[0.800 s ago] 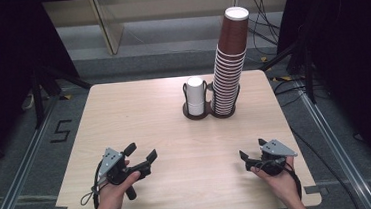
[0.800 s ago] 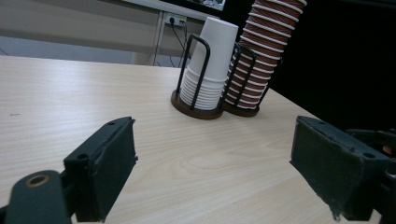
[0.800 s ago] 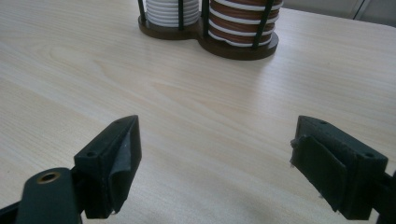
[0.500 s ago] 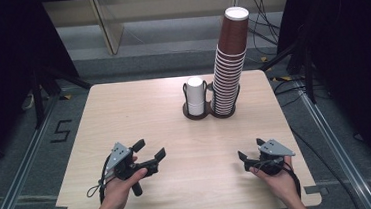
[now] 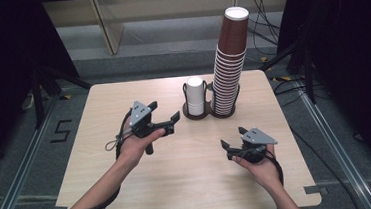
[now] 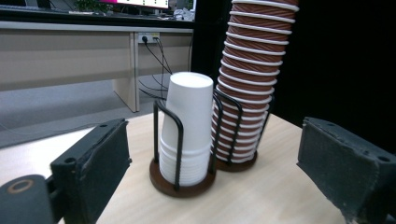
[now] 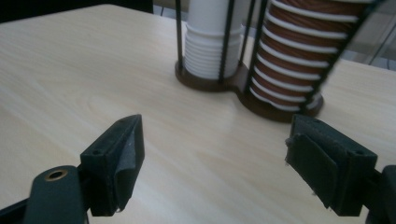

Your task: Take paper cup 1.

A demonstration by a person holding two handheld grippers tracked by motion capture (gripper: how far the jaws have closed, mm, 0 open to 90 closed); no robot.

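Observation:
A black wire holder on a brown base (image 5: pixel 209 113) stands at the table's far middle. Its left slot holds a short stack of white paper cups (image 5: pixel 195 94), its right slot a tall stack of brown paper cups (image 5: pixel 229 63). My left gripper (image 5: pixel 164 112) hovers just left of the holder, pointing at it, open and with nothing between its jaws. In the left gripper view the white cups (image 6: pixel 187 126) and brown cups (image 6: pixel 252 84) stand ahead of the left gripper (image 6: pixel 210 177). My right gripper (image 5: pixel 232 138) is open and empty at the near right, and in its own view the right gripper (image 7: pixel 215 163) faces the white cups (image 7: pixel 210 42).
The light wooden table (image 5: pixel 130 189) has bare room across its near and left parts. Dark stands and cables (image 5: pixel 291 76) sit on the floor around the table. A desk and wall (image 6: pixel 65 51) lie beyond the far edge.
My left gripper has travelled forward and right, from the near-left of the table to just beside the cup holder. The right gripper has stayed in place.

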